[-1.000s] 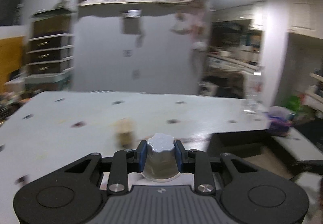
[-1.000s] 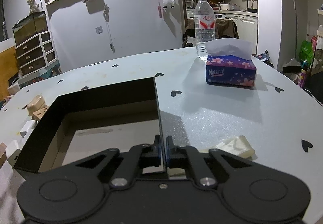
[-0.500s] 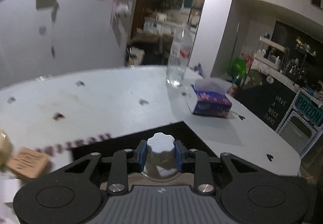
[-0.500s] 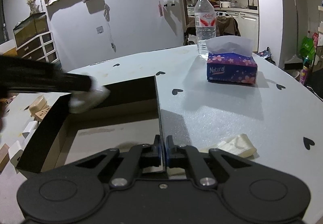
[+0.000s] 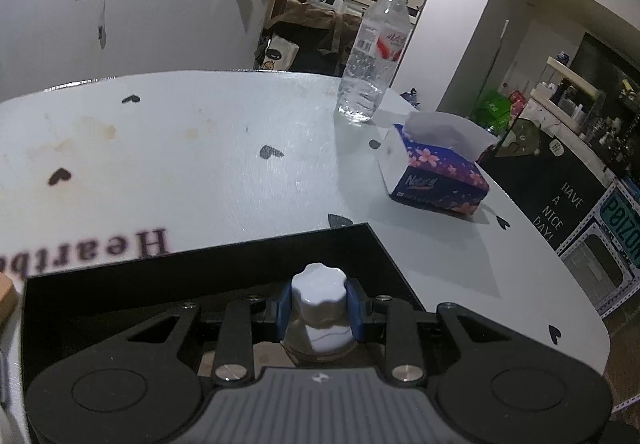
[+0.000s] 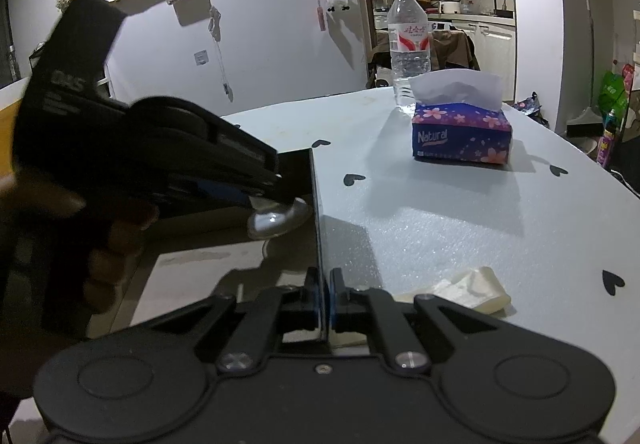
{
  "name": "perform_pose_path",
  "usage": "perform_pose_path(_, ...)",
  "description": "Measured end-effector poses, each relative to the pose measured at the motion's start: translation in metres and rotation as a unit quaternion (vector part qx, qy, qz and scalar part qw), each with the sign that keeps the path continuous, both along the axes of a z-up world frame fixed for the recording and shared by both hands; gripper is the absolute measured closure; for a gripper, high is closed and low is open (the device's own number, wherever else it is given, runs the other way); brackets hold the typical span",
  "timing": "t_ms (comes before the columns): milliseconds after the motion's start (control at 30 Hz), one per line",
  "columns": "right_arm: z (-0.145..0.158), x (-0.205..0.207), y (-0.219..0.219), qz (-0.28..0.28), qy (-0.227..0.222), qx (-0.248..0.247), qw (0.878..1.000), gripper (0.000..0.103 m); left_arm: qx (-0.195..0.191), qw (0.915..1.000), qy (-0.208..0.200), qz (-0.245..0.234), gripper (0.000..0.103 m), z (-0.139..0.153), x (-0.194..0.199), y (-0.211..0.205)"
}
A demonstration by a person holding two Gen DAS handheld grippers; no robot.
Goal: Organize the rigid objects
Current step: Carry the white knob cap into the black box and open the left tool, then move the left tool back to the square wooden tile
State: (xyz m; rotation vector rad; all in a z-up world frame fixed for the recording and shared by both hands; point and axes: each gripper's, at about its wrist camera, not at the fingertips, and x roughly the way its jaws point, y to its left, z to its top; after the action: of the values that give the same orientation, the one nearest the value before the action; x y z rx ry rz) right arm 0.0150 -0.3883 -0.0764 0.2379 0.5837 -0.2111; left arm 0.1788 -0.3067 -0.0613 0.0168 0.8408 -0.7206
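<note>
My left gripper (image 5: 319, 306) is shut on a small jar with a white scalloped cap (image 5: 319, 294) and holds it over the open black box (image 5: 224, 264). In the right wrist view the left gripper comes in from the left with the jar (image 6: 278, 218) low inside the box, near its right wall. My right gripper (image 6: 324, 298) is shut on that thin right wall of the box (image 6: 316, 204), near its front corner.
A purple tissue box (image 6: 460, 134) and a clear water bottle (image 6: 408, 44) stand at the back right of the white table (image 6: 460, 212). A crumpled pale wrapper (image 6: 476, 290) lies just right of my right gripper. A wooden block (image 5: 6, 294) shows left of the box.
My left gripper swung to the right with the jar, from over the bare table to over the box, and lowered it inside. The right gripper has kept its hold on the box wall.
</note>
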Motion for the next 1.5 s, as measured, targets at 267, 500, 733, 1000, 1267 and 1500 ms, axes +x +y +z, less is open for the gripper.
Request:
perform_pose_path(267, 0.0, 0.001, 0.001, 0.001, 0.002, -0.002, 1.0, 0.098, -0.004, 1.0, 0.008, -0.004, 0.068, -0.002, 0.0, 0.0)
perform_pose_path(500, 0.0, 0.001, 0.001, 0.001, 0.003, -0.003, 1.0, 0.098, 0.0, 0.9997, -0.015, -0.019, 0.049, 0.01, -0.018, 0.009)
perform_pose_path(733, 0.0, 0.001, 0.0, 0.005, 0.005, -0.001, 1.0, 0.098, 0.003, 0.999, -0.036, -0.027, 0.025, 0.026, -0.045, 0.027)
perform_pose_path(1000, 0.001, 0.001, 0.0, 0.007, 0.006, -0.006, 1.0, 0.098, 0.006, 0.9965, -0.08, -0.022, 0.009, 0.046, -0.076, 0.056)
perform_pose_path(1267, 0.001, 0.0, 0.002, 0.008, 0.005, -0.008, 1.0, 0.098, 0.002, 0.9937, -0.112, -0.006, 0.0, 0.056, -0.101, 0.086)
perform_pose_path(1500, 0.002, 0.0, 0.002, 0.008, 0.005, -0.008, 1.0, 0.098, -0.001, 0.9922, -0.125, -0.005, 0.0, 0.058, -0.117, 0.108)
